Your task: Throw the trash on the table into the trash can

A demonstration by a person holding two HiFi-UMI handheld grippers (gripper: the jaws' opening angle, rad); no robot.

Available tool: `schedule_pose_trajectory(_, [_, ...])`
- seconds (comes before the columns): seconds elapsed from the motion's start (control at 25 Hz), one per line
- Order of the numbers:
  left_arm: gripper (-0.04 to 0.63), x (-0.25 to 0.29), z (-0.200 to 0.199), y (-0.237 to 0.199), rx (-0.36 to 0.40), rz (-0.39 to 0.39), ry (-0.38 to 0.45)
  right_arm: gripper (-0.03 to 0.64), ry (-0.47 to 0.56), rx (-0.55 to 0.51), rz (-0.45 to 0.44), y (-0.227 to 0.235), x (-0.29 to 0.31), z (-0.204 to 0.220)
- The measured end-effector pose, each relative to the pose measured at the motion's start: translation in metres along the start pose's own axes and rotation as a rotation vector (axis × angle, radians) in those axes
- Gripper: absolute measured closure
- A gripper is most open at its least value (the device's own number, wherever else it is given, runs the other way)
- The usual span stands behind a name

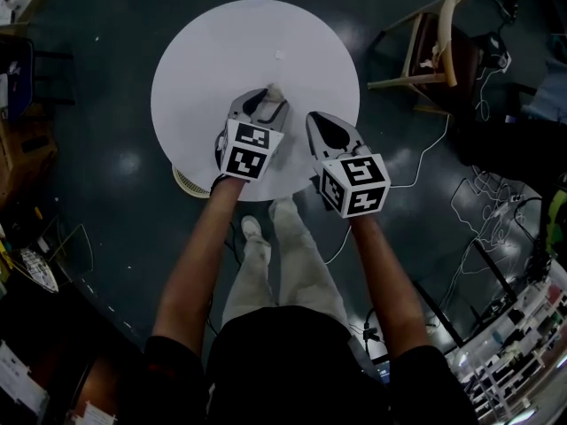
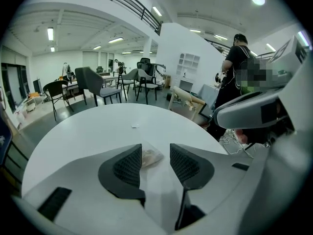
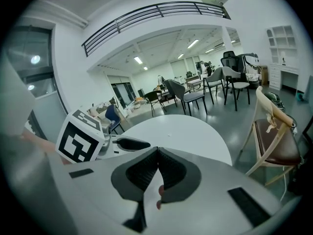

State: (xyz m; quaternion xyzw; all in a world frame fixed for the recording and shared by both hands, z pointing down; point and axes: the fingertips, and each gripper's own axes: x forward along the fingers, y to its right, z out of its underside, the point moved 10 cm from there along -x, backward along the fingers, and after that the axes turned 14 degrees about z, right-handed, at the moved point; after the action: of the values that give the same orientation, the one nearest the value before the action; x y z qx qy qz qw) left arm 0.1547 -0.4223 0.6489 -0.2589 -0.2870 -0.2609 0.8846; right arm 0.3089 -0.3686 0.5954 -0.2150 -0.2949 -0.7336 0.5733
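A crumpled clear wrapper [image 2: 150,156] with something beige inside lies on the round white table [image 1: 221,51], seen as a pale lump [image 1: 275,89] in the head view. My left gripper [image 2: 155,153] stands open around it, one pad on each side, neither pressing on it. In the head view the left gripper [image 1: 267,96] points at the table's middle. A tiny white scrap [image 2: 135,125] lies farther out on the table, also in the head view [image 1: 280,56]. My right gripper [image 3: 157,152] is shut with nothing visible between its pads, hovering over the table's near right part [image 1: 316,119].
A pale ribbed round bin [image 1: 188,182] peeks out under the table's near left edge. A wooden chair [image 1: 434,47] stands to the right, with cables [image 1: 478,202] on the dark floor. A person [image 2: 234,67] stands beyond the table; office chairs [image 2: 98,84] are behind it.
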Motion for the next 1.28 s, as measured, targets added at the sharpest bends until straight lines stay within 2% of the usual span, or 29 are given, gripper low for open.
schedule_pose_trajectory(0.36, [0.427, 0.006, 0.000, -0.005, 0.017, -0.021, -0.013, 0.598, -0.001, 0.017, -0.006, 0.002, 0.010, 0.005])
schedule_pose_trajectory(0.68, [0.569, 0.003, 0.002, 0.002, 0.047, -0.033, -0.042, 0.598, -0.003, 0.024, -0.018, 0.001, 0.009, 0.008])
schedule_pose_trajectory(1.04, [0.577, -0.020, 0.006, 0.013, 0.035, -0.055, -0.039, 0.598, 0.001, 0.020, -0.036, -0.005, 0.000, 0.006])
schedule_pose_trajectory(1.28, [0.577, -0.054, 0.015, 0.023, -0.006, -0.079, -0.031, 0.598, -0.005, 0.008, -0.064, -0.022, -0.008, 0.009])
